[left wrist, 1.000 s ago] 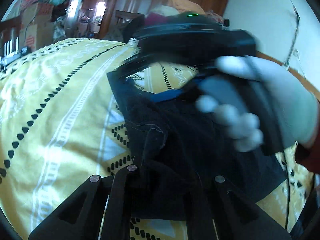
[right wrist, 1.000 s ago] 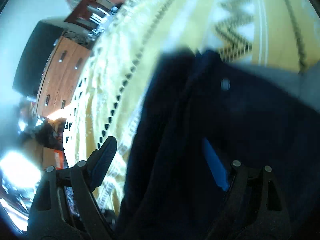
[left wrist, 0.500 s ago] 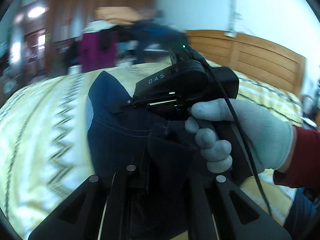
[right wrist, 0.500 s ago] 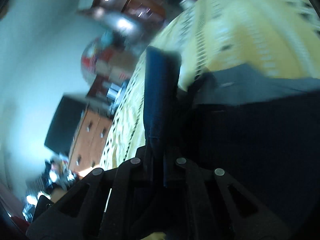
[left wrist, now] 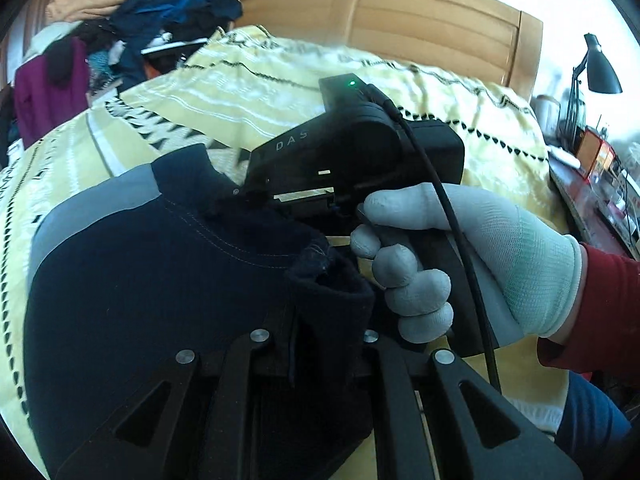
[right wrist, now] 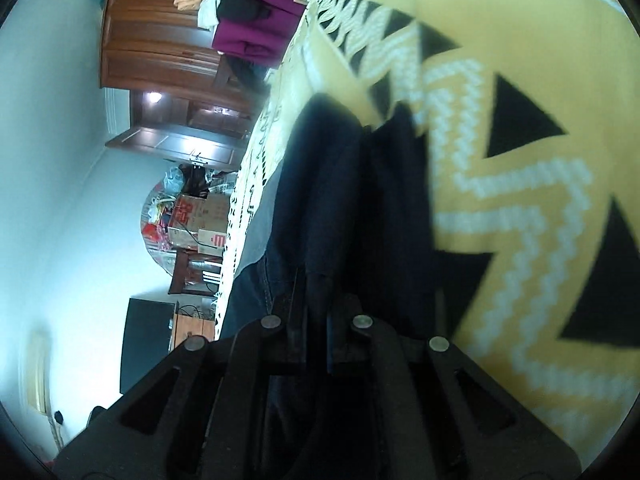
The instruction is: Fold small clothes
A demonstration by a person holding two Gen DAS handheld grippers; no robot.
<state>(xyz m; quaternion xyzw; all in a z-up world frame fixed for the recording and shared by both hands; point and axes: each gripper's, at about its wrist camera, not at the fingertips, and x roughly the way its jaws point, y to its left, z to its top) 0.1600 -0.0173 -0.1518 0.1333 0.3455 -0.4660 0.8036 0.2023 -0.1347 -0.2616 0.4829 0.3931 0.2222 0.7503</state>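
Observation:
A dark navy garment (left wrist: 160,280) with a grey band lies bunched on the yellow patterned bedspread (left wrist: 280,88). My left gripper (left wrist: 316,344) is shut on a thick fold of it at the bottom of the left wrist view. A gloved hand (left wrist: 480,248) holds my right gripper (left wrist: 256,196), whose tip meets the garment's upper edge. In the right wrist view, my right gripper (right wrist: 316,312) is shut on the same garment (right wrist: 320,184), which hangs in dark folds over the bedspread (right wrist: 520,200). Cloth hides both sets of fingertips.
A wooden headboard (left wrist: 400,16) stands beyond the bed. A pile of clothes (left wrist: 160,12) sits at the far left, and a black lamp (left wrist: 600,68) over a cluttered side table on the right. A wardrobe (right wrist: 152,40) and stacked boxes (right wrist: 192,220) lie beyond the bed edge.
My right gripper went from wide open to shut on the garment. The left jaws narrowed onto a fold. Both views swung round, the left one toward the headboard, with the cloth gathered between them.

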